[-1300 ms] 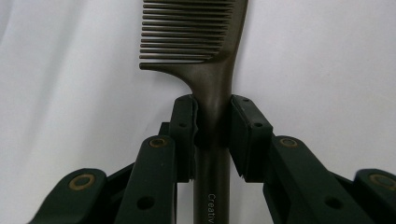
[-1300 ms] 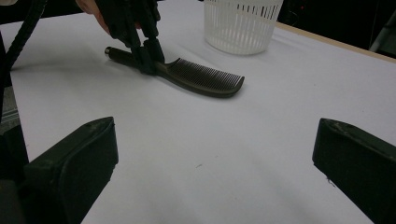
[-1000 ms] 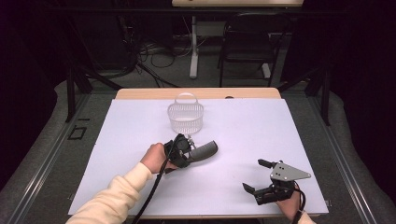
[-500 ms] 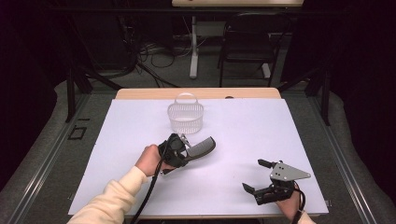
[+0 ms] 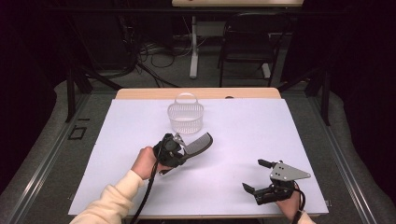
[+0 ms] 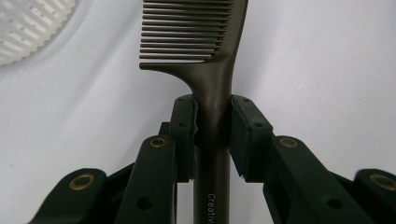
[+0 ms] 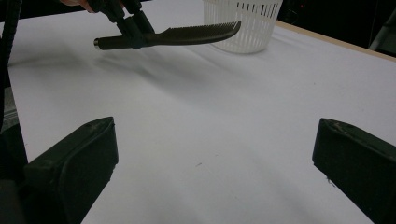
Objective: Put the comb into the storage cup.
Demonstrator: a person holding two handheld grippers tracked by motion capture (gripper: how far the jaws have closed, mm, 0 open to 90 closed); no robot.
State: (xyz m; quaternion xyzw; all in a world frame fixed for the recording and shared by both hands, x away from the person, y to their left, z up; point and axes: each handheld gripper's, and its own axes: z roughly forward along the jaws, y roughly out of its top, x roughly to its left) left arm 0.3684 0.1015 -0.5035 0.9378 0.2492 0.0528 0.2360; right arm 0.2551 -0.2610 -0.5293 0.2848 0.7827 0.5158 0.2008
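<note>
My left gripper (image 5: pixel 180 150) is shut on the handle of a dark grey comb (image 5: pixel 200 143) and holds it above the white table cover. In the left gripper view the two pads (image 6: pixel 186 122) clamp the comb's handle (image 6: pixel 212 107) just below its teeth. From the right gripper view the comb (image 7: pixel 187 33) hangs level over the cover, teeth end toward a white slotted basket (image 7: pixel 243 23). That basket (image 5: pixel 186 115) stands at the back middle of the table, empty as far as I can see. My right gripper (image 5: pixel 257 176) rests open near the front right edge, nothing between its jaws.
The white cover (image 5: pixel 233 140) spans the wooden table (image 5: pixel 140 94). Behind the table are a chair (image 5: pixel 247 42), a desk leg and cables on the floor. A sleeve (image 5: pixel 109 205) comes in from the bottom left.
The left gripper has carried the comb a little up and back toward the basket. The right gripper has stayed where it was.
</note>
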